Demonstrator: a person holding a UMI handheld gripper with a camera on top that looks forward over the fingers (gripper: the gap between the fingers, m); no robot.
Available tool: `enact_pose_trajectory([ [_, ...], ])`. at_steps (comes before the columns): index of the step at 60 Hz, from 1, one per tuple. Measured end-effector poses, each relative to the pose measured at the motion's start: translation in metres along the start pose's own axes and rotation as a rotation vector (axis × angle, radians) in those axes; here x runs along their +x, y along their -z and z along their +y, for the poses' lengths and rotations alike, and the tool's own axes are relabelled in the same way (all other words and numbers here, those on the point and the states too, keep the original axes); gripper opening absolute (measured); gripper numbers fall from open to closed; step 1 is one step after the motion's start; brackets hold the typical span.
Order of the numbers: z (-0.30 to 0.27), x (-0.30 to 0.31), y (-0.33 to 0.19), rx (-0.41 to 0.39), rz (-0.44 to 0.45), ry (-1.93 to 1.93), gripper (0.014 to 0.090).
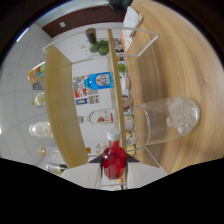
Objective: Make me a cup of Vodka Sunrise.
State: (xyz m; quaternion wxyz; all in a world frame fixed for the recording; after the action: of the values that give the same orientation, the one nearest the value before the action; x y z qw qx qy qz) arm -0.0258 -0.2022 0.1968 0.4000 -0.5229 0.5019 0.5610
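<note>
The view is rolled on its side, so the wooden table [170,60] stands along one flank. My gripper [114,158] is shut on a small red bottle [114,166] with a white cap [113,134]; a dark fingertip presses on each side of it. Just beyond the bottle, on the table side, stands a clear glass [157,124] with ice cubes [182,114] in its bottom. The lower part of the bottle is hidden by the gripper body.
A wooden shelf rack [61,110] stands on the table beyond the fingers. It holds a blue-labelled bottle [98,80], a clear bottle with a red label [100,117], several small jars and green limes [99,48]. White tiled wall [20,95] lies behind.
</note>
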Motion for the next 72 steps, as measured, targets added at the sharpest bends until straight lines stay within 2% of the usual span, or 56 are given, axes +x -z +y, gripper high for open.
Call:
enact_pose_trajectory([
  [11, -0.006, -0.003, 0.003, -0.014, -0.068, -0.352, 0.0343],
  [20, -0.007, -0.012, 0.006, -0.032, -0.140, -0.475, 0.0343],
  [27, -0.005, -0.017, 0.005, -0.056, -0.156, -0.529, 0.0344],
  [33, -0.001, -0.017, 0.004, -0.061, -0.134, -0.472, 0.0344],
  [40, 0.001, -0.028, 0.006, -0.028, -0.075, -0.177, 0.0342],
  [47, 0.010, -0.052, 0.009, 0.036, -0.008, 0.364, 0.0345],
  [55, 0.045, -0.074, 0.003, 0.080, 0.026, 0.951, 0.0345],
  [64, 0.089, -0.025, -0.015, 0.042, 0.112, 1.330, 0.0344],
  [72, 0.107, 0.059, -0.033, -0.064, 0.248, 1.417, 0.0343],
])
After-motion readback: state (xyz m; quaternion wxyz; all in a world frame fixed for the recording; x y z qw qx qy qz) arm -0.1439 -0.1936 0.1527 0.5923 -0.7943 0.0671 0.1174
